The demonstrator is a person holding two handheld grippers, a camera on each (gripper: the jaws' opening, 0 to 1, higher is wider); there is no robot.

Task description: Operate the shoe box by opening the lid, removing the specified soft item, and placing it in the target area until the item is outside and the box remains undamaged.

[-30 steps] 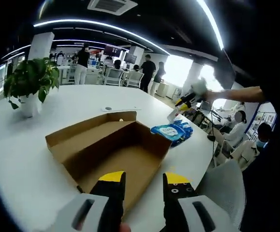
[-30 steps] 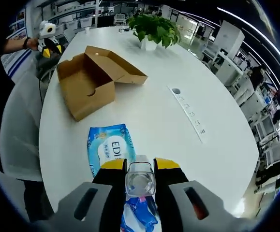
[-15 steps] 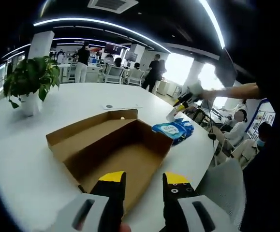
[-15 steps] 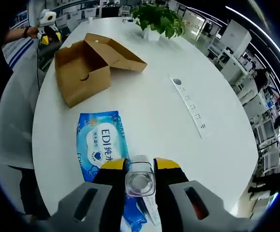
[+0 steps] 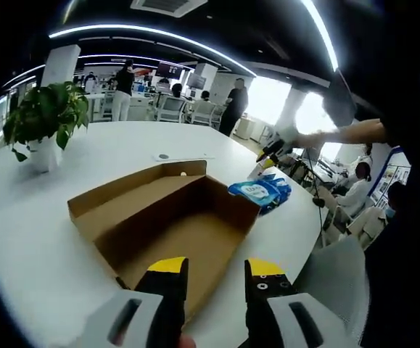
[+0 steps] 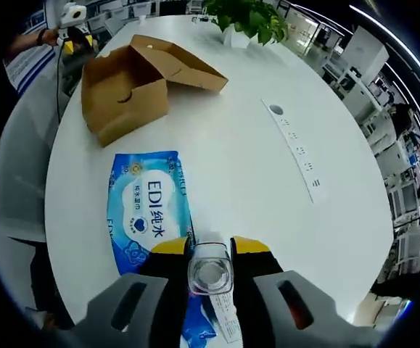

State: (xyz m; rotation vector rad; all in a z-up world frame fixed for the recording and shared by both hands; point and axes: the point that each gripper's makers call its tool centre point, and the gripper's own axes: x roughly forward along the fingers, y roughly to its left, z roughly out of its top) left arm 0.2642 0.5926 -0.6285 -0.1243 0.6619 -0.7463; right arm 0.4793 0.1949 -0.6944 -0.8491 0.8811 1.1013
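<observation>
The brown cardboard shoe box point(image 5: 167, 219) lies open and empty on the white table point(image 5: 28, 225), its lid folded back. My left gripper point(image 5: 215, 271) hangs open just before the box's near edge, nothing between its yellow tips. Beyond the box rests a blue wet-wipes pack point(image 5: 259, 192), with my right gripper point(image 5: 270, 151) at its far end. In the right gripper view the pack point(image 6: 149, 211) lies flat on the table point(image 6: 239, 138), and my right gripper point(image 6: 211, 248) is shut on its crumpled clear end. The box point(image 6: 126, 81) sits further off, with my left gripper point(image 6: 72, 17) past it.
A potted plant point(image 5: 44, 119) stands at the back left of the table, also the plant point(image 6: 252, 14) at the top. A white power strip point(image 6: 298, 151) lies across the table to the right. People and office desks stand behind; a seated person point(image 5: 355, 199) is on the right.
My right gripper has come lower and nearer the table with the wipes pack, which now lies flatter and fuller in view. The left gripper and the box have stayed put.
</observation>
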